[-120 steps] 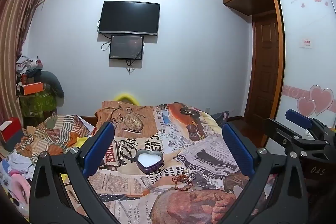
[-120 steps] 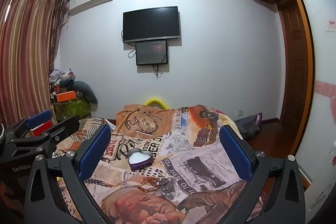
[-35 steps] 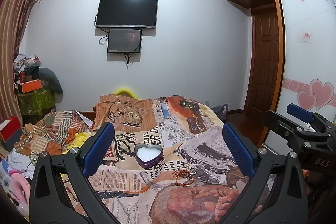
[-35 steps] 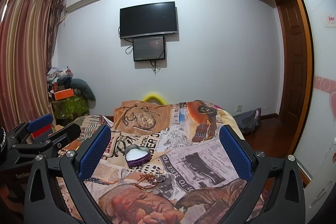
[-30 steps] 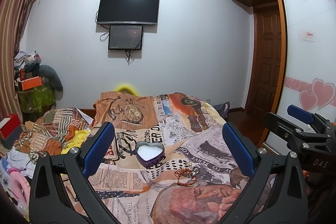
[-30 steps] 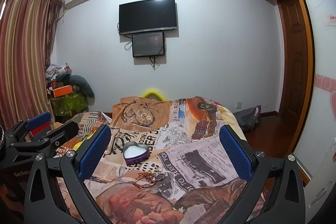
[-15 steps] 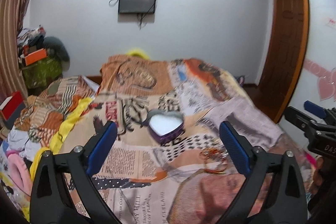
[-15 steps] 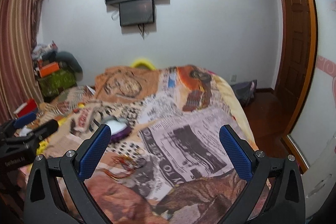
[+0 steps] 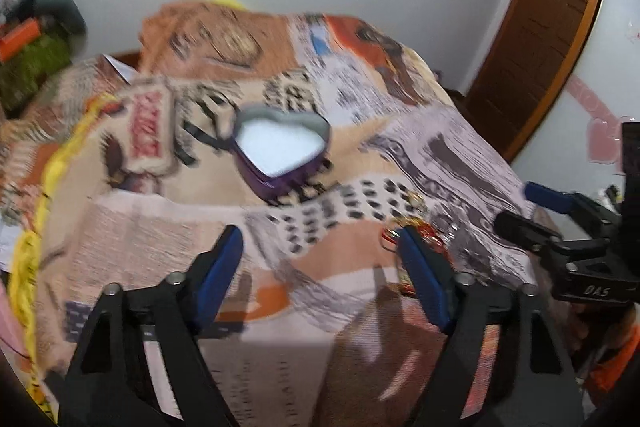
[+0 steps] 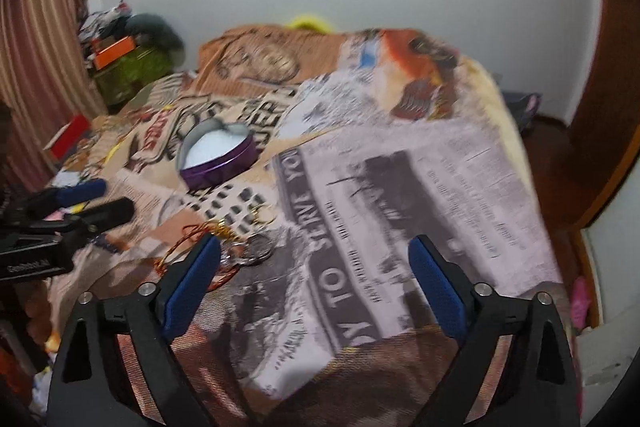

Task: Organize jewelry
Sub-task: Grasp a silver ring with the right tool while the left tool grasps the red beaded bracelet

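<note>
On newspaper-print bedspread (image 10: 420, 187), toward near edge: tangle of red-gold wire bangles and metal rings (image 10: 224, 239), just short of open purple heart-shaped tin with white lining (image 10: 218, 157). Left gripper (image 9: 320, 267) and right gripper (image 10: 316, 279) both spread wide, holding nothing. Advised: lower slowly, straddle one bangle only, close gently, avoid snagging cloth. Frames blurred; finer detail unreadable.

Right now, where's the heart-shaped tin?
The heart-shaped tin sits open on the printed bedspread, left of centre in the right wrist view, beyond the jewelry pile and beyond both open grippers.
</note>
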